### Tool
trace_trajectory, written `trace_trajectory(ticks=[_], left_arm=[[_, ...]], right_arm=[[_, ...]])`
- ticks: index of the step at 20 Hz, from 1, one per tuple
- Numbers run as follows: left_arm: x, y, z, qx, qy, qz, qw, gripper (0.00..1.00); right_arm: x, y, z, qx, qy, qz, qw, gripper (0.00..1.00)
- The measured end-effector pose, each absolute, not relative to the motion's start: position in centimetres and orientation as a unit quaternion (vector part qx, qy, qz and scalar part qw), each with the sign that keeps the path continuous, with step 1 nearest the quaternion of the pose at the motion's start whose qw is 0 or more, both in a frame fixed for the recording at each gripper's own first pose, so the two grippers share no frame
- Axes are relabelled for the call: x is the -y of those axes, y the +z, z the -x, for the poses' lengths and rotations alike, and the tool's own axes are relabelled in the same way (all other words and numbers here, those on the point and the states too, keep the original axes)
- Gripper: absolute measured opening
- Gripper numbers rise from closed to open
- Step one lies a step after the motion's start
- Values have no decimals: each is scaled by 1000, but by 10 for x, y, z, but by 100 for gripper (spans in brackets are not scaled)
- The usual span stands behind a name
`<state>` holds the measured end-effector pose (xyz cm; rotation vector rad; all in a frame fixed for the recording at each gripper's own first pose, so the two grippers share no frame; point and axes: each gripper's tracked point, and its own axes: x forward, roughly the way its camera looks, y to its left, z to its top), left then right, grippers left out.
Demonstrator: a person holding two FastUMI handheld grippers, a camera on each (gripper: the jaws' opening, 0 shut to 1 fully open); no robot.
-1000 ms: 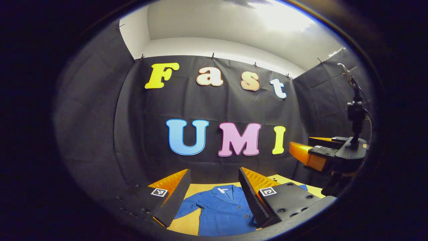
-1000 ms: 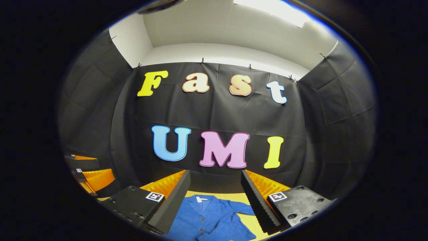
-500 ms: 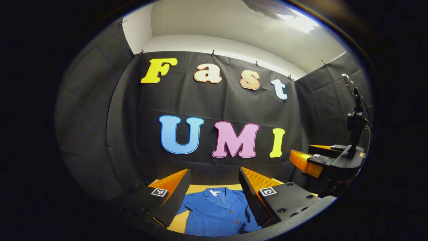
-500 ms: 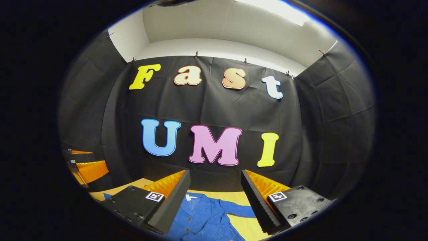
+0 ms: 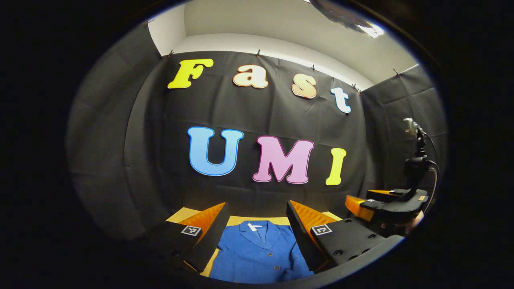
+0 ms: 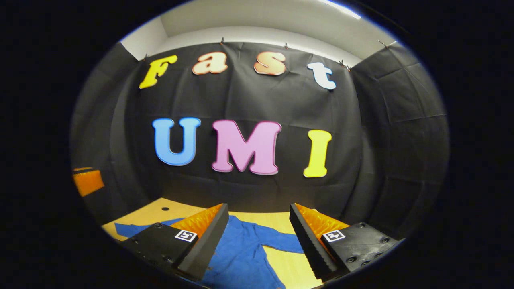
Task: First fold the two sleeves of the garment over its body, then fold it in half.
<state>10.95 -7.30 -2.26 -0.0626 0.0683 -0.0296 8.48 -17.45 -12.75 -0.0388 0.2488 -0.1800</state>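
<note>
The jacket (image 5: 261, 253) lies flat on the table (image 6: 160, 214), collar toward the far wall, both sleeves spread outward. No fold is made yet: the task stands at its first step, the sleeve folds.

Left claw (image 5: 257, 237): jaws apart, empty, above the jacket's chest. Right claw (image 6: 259, 241): jaws apart, empty, above the jacket's right sleeve (image 6: 277, 241), which extends sideways from the body.

Next move, as judged: lower each claw to a sleeve near its cuff, close on the cloth, lift slightly, and carry the sleeve across the body. Pinch one layer only, or the body may lift with it.
</note>
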Motion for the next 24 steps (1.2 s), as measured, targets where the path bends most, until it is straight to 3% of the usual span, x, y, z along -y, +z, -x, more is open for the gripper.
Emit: trace_trajectory(ticks=[4,12,19,24], left_arm=[[92,-36,-134,-50,-8,35,998,82],[159,-88,-196,-119,-23,41,992,82],[200,-115,-230,-161,-58,35,985,82],[202,-126,-243,-180,-42,58,981,82]], right_arm=[[260,-199,-92,-223,-148,-2,964,97],[428,-347,-75,-347,-241,-3,906,99],[502,-488,-45,-502,-302,-115,803,100],[522,-521,-48,-529,-301,-128,783,99]])
